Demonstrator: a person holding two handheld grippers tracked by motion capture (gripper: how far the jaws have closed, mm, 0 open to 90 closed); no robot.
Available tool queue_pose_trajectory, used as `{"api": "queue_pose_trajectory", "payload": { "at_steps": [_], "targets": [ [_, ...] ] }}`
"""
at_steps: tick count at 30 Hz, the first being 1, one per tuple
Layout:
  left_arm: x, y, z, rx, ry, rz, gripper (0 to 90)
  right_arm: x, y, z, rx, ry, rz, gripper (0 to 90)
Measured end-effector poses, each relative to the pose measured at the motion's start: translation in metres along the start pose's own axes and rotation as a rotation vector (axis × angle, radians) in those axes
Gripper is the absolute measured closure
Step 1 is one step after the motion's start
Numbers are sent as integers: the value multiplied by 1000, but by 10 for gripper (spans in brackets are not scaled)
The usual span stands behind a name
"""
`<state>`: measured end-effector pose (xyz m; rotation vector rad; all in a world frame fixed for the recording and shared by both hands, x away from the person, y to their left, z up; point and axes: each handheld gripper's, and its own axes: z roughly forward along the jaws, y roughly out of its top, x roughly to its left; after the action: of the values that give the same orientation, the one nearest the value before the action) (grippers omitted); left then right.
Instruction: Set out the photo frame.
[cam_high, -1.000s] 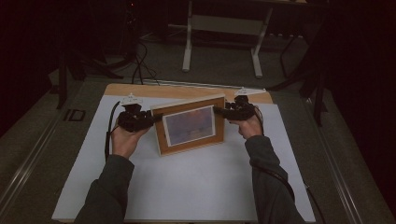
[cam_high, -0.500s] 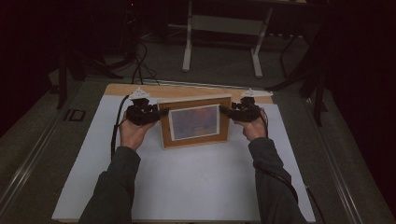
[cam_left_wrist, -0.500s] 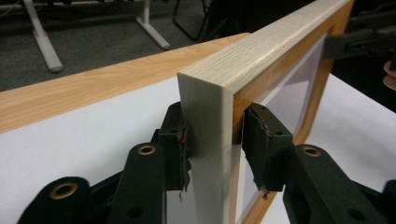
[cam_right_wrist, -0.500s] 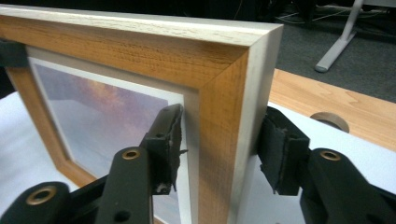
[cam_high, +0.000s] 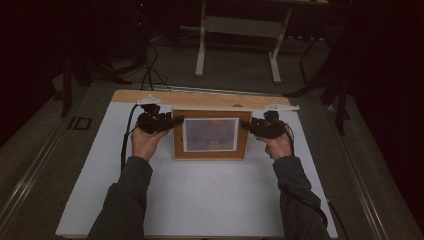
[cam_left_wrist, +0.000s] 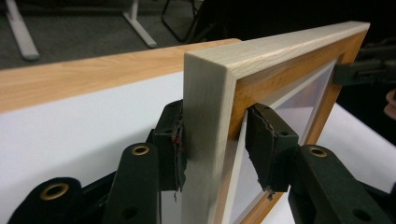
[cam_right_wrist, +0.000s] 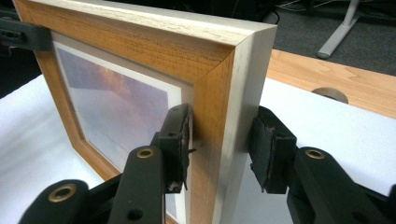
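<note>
High view: frame (cam_high: 211, 134) upright over the desk (cam_high: 200, 200), far side, between both hands. Left hand-held gripper (cam_left_wrist: 215, 140) view: clamped on the frame's edge. Right hand-held gripper (cam_right_wrist: 219, 140) view: same, opposite edge. Mid-carry, probably; next, level lowering.

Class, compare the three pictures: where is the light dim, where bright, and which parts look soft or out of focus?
High view: dim and grainy, room behind nearly black, picture frame soft. Left gripper view: bright table, crisp frame corner. Right gripper view: frame evenly lit, floor behind blurred.
</note>
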<state>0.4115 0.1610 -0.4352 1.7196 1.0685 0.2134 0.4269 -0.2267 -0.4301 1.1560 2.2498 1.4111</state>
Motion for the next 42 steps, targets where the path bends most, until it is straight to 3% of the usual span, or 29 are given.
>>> {"api": "queue_pose_trajectory", "payload": {
  "at_steps": [7, 18, 29, 42],
  "targets": [
    [-1, -1, -2, 34, -43, -45, 584, 4, -5, -8, 17, -1, 12, 618],
    [-6, -6, -9, 59, -74, -72, 582, 9, -10, -17, 33, 13, 9, 624],
    [-8, -10, -11, 55, -79, -104, 573, 12, -13, -20, 33, 21, 9, 623],
    [-10, -11, -13, 56, -78, -109, 570, 10, -13, -20, 28, 31, 7, 621]
  ]
}}
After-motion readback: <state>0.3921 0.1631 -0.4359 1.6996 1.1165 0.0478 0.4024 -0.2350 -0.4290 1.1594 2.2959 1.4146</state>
